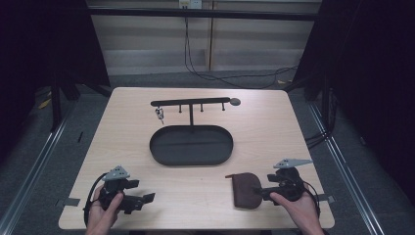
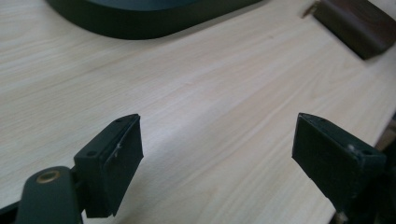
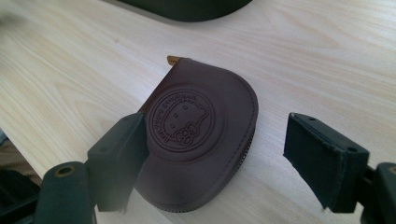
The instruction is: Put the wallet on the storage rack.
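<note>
1. Item: brown leather pouch (image 3: 201, 135), rounded at one end, embossed round emblem on top, small tan tab at the straight end. Location: flat on the tabletop (image 1: 274, 127), near edge, right of centre, just in front of the right tool (image 3: 212, 158).
2. Right tool: jaws stand open, astride the pouch; the left pad overlaps its edge in the right gripper view, the right pad stands clear of it. Not gripping.
3. Left tool (image 2: 217, 154): jaws wide open over bare wood, nothing between them; well apart from the pouch (image 2: 355, 23).
4. Other stock: dark oval tray (image 1: 191, 145) mid-tabletop; behind it a hook rack (image 1: 191, 103) with a small key-like thing (image 1: 159, 114) hanging from its left peg.
5. Step in hand, as judged: taking hold of the pouch with the right tool.
6. Handling notes:
   - The pouch lies thin and flat; lower one pad to the wood and slide it under the rounded rim before closing.
   - Bite the stitched edge, not the soft middle, which is likely to fold.
   - Close slowly; a sideways nudge could push the pouch along the smooth wood.
   - Keep the left tool ready to steady the straight end if it slides.
</note>
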A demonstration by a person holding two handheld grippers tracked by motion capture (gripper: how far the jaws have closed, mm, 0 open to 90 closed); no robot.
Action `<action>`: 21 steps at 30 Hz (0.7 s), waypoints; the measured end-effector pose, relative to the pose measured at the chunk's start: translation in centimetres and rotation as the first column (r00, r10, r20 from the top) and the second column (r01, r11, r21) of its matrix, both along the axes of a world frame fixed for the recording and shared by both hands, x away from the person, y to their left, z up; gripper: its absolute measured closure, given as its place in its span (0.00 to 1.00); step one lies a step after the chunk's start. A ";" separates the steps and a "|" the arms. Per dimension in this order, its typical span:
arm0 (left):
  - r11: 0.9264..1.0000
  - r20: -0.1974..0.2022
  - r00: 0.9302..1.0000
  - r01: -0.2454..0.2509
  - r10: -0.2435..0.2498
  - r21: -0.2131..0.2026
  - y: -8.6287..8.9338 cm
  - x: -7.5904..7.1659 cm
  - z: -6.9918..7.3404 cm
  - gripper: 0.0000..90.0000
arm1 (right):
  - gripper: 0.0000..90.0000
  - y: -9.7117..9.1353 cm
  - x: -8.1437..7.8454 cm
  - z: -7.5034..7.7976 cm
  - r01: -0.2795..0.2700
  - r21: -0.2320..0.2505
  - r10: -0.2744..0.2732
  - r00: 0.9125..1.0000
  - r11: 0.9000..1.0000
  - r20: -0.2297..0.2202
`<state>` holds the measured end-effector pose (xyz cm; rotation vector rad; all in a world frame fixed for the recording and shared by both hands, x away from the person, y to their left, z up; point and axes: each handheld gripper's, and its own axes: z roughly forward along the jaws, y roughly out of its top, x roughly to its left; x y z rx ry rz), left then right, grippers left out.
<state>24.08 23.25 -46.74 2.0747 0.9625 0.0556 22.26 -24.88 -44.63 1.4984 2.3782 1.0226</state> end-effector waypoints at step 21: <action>0.999 0.027 0.999 0.019 -0.020 0.037 0.0 0.1 -0.3 0.18 | 0.21 2.6 5.3 0.3 -0.119 -0.153 0.068 0.951 0.981 -0.302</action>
